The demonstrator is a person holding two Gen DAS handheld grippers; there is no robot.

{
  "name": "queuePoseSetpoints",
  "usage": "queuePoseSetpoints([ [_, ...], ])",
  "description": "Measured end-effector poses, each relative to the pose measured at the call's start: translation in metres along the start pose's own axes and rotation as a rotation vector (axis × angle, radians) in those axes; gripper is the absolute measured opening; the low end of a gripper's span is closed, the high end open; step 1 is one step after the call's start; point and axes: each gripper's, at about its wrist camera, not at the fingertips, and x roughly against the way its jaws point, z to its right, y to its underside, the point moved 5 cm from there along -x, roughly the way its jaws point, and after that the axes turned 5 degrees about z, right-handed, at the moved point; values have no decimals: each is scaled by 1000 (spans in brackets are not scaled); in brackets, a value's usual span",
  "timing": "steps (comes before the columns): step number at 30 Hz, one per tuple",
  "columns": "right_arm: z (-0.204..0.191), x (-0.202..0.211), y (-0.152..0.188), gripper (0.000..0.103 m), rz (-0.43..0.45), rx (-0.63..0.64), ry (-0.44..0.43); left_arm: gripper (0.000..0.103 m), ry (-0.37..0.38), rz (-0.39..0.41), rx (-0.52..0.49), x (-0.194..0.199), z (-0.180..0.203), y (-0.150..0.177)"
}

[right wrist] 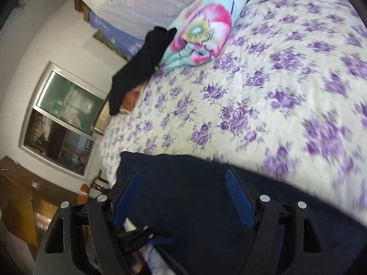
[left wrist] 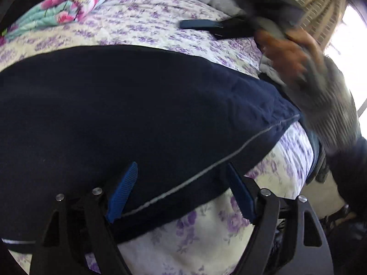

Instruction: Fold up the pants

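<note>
Navy pants (left wrist: 137,105) lie spread flat on floral bedspread (left wrist: 142,27), ready for folding. Left gripper (left wrist: 181,190) hovers over piped edge, jaws wide, gripping nothing (likely lining up grasp). Right gripper (right wrist: 183,197) likewise wide, empty, above pants.

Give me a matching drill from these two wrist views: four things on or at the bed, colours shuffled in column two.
Things:
1. pants
2. bedspread
3. rolled blanket
4. garment at the bed's edge

Colours:
A. black
B. cream with purple flowers
C. navy with a pale seam line
D. turquoise with pink flowers

Pairs: 1-C, 2-B, 3-D, 4-A
</note>
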Motion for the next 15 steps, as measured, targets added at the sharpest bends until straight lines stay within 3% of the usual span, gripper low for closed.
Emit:
queuePoseSetpoints([
  [4,2,-52,-8,79,-154,17,6,78,75,-3,69,8,-9,-4],
  [8,8,-79,7,79,-299,13,-39,79,78,3,57,6,-13,-2],
  [12,-8,-62,31,81,-309,35,-117,84,83,17,33,8,-11,0],
  [15,-30,-43,60,87,-275,188,-38,90,100,21,24,7,-11,-1],
])
